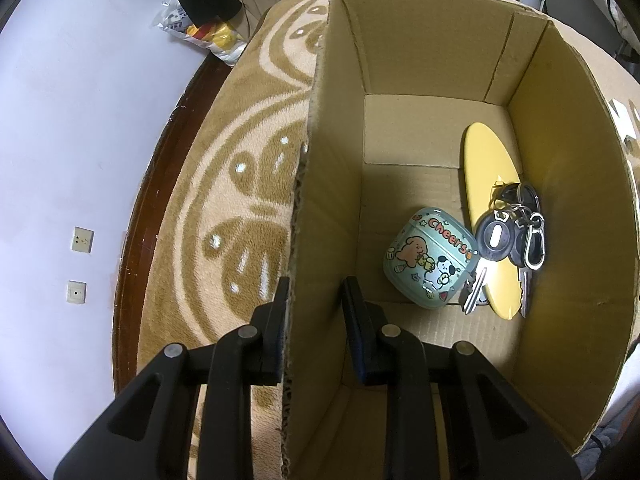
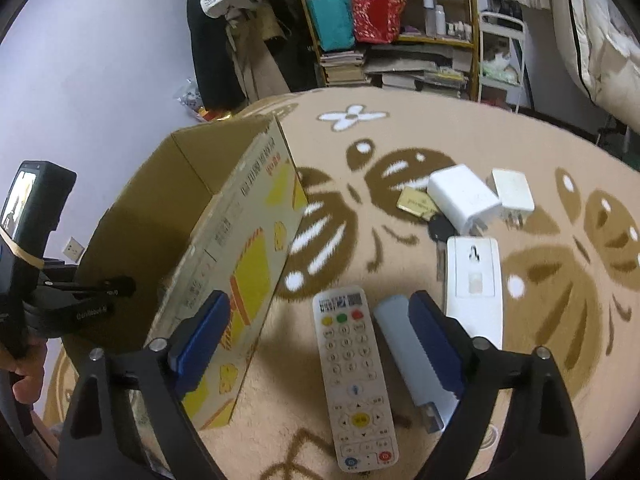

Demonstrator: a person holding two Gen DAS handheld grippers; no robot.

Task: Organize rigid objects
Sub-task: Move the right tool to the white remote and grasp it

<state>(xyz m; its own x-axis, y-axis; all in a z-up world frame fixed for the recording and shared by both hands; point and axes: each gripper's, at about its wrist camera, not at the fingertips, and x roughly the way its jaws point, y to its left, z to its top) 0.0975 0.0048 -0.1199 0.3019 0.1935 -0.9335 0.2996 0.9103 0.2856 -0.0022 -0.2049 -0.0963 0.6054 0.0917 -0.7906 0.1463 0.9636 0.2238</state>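
My left gripper [image 1: 314, 312] is shut on the left wall of an open cardboard box [image 1: 320, 184], one finger outside and one inside. Inside the box lie a green cartoon earbud case [image 1: 428, 258], a yellow oval disc [image 1: 490, 184] and a bunch of keys with black fobs [image 1: 508, 232]. My right gripper [image 2: 320, 320] is open and empty, low over a white remote control [image 2: 352, 372]. A pale blue-grey USB stick [image 2: 404, 356] lies by its right finger. The box [image 2: 240, 240] stands to its left.
On the patterned beige rug [image 2: 400, 140] lie two white chargers [image 2: 460, 196] [image 2: 514, 190], a flat white device [image 2: 474, 280], a gold card [image 2: 418, 202] and a black key fob [image 2: 440, 228]. Shelves with books and bags [image 2: 392, 24] stand behind. The wall [image 1: 60, 140] is to the left.
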